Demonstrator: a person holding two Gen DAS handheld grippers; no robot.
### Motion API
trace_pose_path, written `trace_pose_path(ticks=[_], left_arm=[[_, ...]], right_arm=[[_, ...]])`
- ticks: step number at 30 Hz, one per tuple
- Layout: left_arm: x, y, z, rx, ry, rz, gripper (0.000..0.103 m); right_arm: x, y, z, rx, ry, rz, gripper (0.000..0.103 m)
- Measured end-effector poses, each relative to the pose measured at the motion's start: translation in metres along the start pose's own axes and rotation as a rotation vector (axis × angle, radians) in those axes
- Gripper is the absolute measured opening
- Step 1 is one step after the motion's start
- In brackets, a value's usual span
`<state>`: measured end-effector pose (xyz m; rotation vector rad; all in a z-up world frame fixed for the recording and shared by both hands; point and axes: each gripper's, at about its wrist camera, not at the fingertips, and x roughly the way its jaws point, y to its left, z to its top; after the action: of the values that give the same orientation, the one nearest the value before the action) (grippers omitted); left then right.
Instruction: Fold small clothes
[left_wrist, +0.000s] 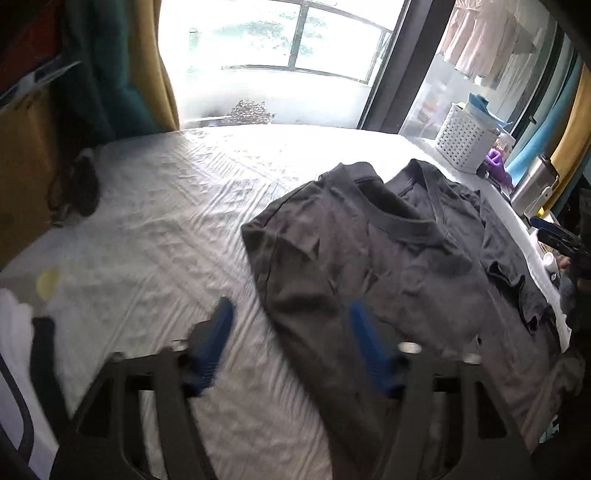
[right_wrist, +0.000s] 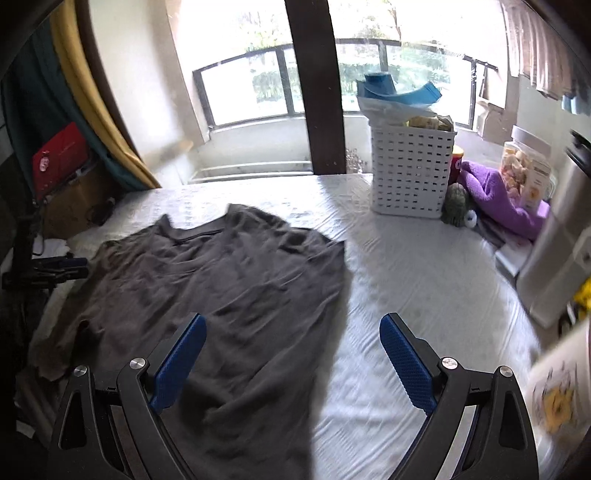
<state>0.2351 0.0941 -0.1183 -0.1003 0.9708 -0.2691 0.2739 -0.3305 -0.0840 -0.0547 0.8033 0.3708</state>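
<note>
A dark grey T-shirt (left_wrist: 369, 266) lies spread on the white sheet (left_wrist: 166, 221), collar toward the window. It also shows in the right wrist view (right_wrist: 229, 288), wrinkled, its right edge folded over. My left gripper (left_wrist: 291, 314) is open and empty, hovering over the shirt's left edge. My right gripper (right_wrist: 293, 328) is open and empty, above the shirt's right edge, with one finger over the cloth and the other over bare sheet.
A white perforated basket (right_wrist: 410, 173) stands at the far right, with a purple towel (right_wrist: 495, 195) and jars beside it. A dark small item (left_wrist: 77, 188) lies at the sheet's far left. White clothes (left_wrist: 14, 325) lie near left. The window is behind.
</note>
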Motion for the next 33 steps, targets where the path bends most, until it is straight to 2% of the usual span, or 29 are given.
trace_pose_path(ticks=[2,5,6,7,8,10,11,12,14,15,17,18,19,20,21,24,28,33], left_arm=[[0.008,-0.001,0.003,-0.001,0.012,0.013,0.079],[0.017,0.001,0.004,-0.014,0.036,0.043,0.078],[0.019,0.001,0.005,-0.017,0.029,0.053,0.072],[0.019,-0.003,0.005,0.002,0.027,0.084,0.054],[0.020,-0.005,0.005,0.019,0.030,0.097,0.050],[0.021,-0.011,0.005,0.047,0.037,0.071,0.029],[0.022,-0.013,0.004,0.059,0.035,0.071,0.027],[0.023,-0.015,0.004,0.072,0.033,0.077,0.023],[0.022,-0.019,0.003,0.101,0.025,0.079,0.014],[0.021,-0.020,0.003,0.102,0.021,0.075,0.012],[0.018,-0.021,0.006,0.109,-0.005,0.095,0.011],[0.017,-0.021,0.008,0.115,-0.026,0.118,0.010],[0.015,-0.020,0.011,0.123,-0.053,0.162,0.005],[0.015,-0.018,0.016,0.137,-0.071,0.209,0.005],[0.015,-0.016,0.020,0.139,-0.076,0.218,0.005],[0.018,-0.007,0.039,0.125,-0.085,0.172,0.004],[0.020,-0.011,0.061,0.179,-0.114,0.227,0.003],[0.006,-0.007,0.089,0.174,-0.143,0.251,0.003]], right_arm=[[0.009,-0.007,0.010,-0.015,0.010,-0.004,0.093],[0.021,-0.018,0.020,-0.007,0.017,0.014,0.082],[0.026,-0.021,0.021,-0.001,0.027,0.026,0.079],[0.034,-0.025,0.021,0.003,0.042,0.039,0.078],[0.041,-0.026,0.021,0.005,0.051,0.042,0.078],[0.056,-0.030,0.021,0.013,0.079,0.052,0.072],[0.063,-0.030,0.021,0.017,0.089,0.056,0.070],[0.068,-0.030,0.021,0.019,0.098,0.060,0.065],[0.080,-0.028,0.020,0.022,0.119,0.088,0.045],[0.084,-0.026,0.019,0.016,0.127,0.100,0.035],[0.087,-0.017,0.020,-0.015,0.121,0.100,0.025],[0.088,-0.013,0.021,-0.027,0.124,0.100,0.012],[0.089,-0.010,0.021,-0.037,0.124,0.091,0.012],[0.089,-0.006,0.021,-0.057,0.122,0.070,0.012],[0.089,-0.002,0.022,-0.074,0.118,0.045,0.011],[0.079,0.003,0.030,-0.072,0.071,-0.007,0.007],[0.066,0.004,0.047,-0.045,0.007,-0.055,0.006],[0.054,0.005,0.059,-0.014,-0.048,-0.110,0.006]])
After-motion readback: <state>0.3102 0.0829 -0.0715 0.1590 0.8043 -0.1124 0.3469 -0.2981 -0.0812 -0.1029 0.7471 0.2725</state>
